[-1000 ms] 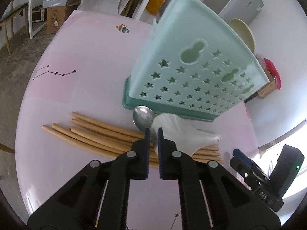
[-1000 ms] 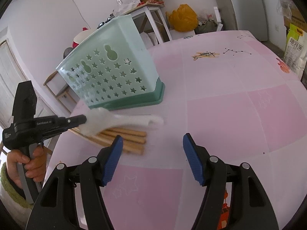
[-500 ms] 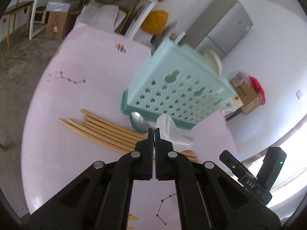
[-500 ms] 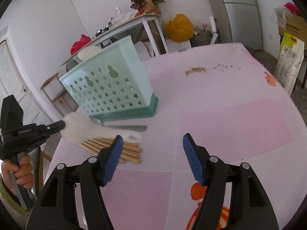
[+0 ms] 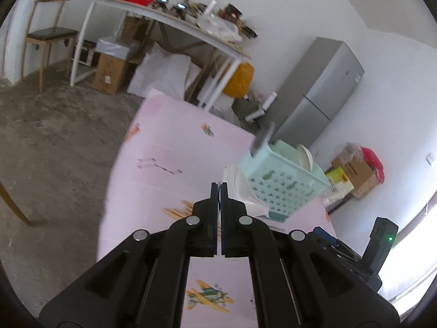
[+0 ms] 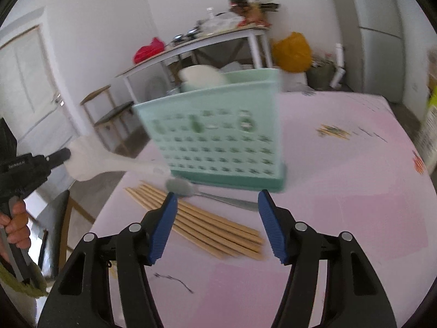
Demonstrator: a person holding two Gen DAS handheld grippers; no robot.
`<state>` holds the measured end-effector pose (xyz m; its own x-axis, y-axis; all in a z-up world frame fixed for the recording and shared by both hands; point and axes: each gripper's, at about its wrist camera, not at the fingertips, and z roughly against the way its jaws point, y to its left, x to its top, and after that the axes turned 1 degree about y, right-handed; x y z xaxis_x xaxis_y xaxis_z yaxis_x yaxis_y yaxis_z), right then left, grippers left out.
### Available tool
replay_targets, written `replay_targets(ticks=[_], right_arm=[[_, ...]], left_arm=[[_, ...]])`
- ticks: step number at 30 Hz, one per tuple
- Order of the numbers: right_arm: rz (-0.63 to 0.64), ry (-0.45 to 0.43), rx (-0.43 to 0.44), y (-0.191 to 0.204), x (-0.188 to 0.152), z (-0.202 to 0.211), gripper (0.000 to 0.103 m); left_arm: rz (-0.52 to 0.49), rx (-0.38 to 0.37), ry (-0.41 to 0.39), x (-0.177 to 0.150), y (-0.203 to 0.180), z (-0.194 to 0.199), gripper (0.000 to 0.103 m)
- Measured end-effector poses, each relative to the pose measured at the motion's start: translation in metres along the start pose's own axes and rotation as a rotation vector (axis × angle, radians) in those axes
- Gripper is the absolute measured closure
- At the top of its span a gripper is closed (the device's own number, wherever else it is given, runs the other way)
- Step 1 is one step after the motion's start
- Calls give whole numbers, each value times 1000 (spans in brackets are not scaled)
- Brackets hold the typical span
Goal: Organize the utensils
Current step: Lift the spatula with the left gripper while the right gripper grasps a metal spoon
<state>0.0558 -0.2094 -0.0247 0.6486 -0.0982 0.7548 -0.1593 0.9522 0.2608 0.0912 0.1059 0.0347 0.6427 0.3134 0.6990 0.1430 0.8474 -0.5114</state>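
Left hand-held gripper point(image 5: 219, 191): clamped tight on a white plastic spoon point(image 6: 109, 161), held up in the air just left of the mint-green basket point(image 6: 218, 136), handle end reaching the basket's lower left corner. Blurred in both views. Seen from the right wrist as a black tool point(image 6: 30, 166) gripped by a bare hand point(image 6: 13, 227) off the bench edge.

Right hand-held gripper point(image 6: 217, 205): spread wide, blue pads point(image 6: 164, 227) holding nothing, hovering over the pink bench point(image 6: 355, 191) in front of the basket.

Metal spoon point(image 6: 183, 187): flat on the bench, right against the basket's front base, bowl to the left, handle running right.

Wooden chopsticks point(image 6: 207, 227): bundled side by side on the bench, just in front of the basket and the metal spoon, partly under the right gripper's left pad.

White bowl point(image 6: 202, 78) and a dark handle point(image 5: 263, 138): standing up inside the basket.

Grey fridge point(image 5: 314, 95) and cluttered white table point(image 6: 191, 52): well behind the basket.
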Motion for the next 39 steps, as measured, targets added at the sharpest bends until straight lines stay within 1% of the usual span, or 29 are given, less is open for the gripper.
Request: replay_targets(ticks=[4, 8, 14, 18, 23, 29, 31, 34, 36, 37, 39], right_arm=[[85, 30, 18, 29, 10, -22, 52], [148, 83, 15, 53, 17, -51, 60], [240, 138, -30, 82, 16, -84, 69], [308, 164, -89, 96, 11, -102, 71], [356, 193, -126, 106, 8, -118, 72], [375, 226, -165, 111, 9, -135, 73], [389, 232, -186, 111, 9, -138, 78], [417, 233, -220, 112, 7, -139, 80], [445, 233, -247, 114, 5, -137, 86], [458, 233, -260, 115, 3, -136, 87], [477, 233, -271, 116, 1, -133, 92]], left_arm=[[34, 26, -50, 8, 21, 15, 103], [76, 29, -72, 11, 39, 20, 103], [116, 19, -82, 10, 59, 18, 103], [136, 9, -79, 10, 71, 14, 103], [153, 1, -74, 8, 80, 10, 103], [171, -9, -71, 6, 88, 7, 103], [177, -12, -69, 6, 91, 6, 103], [180, -16, -64, 4, 93, 4, 103], [181, -19, -62, 4, 95, 4, 103], [181, -20, -63, 4, 95, 4, 103], [181, -18, -64, 4, 95, 3, 103]])
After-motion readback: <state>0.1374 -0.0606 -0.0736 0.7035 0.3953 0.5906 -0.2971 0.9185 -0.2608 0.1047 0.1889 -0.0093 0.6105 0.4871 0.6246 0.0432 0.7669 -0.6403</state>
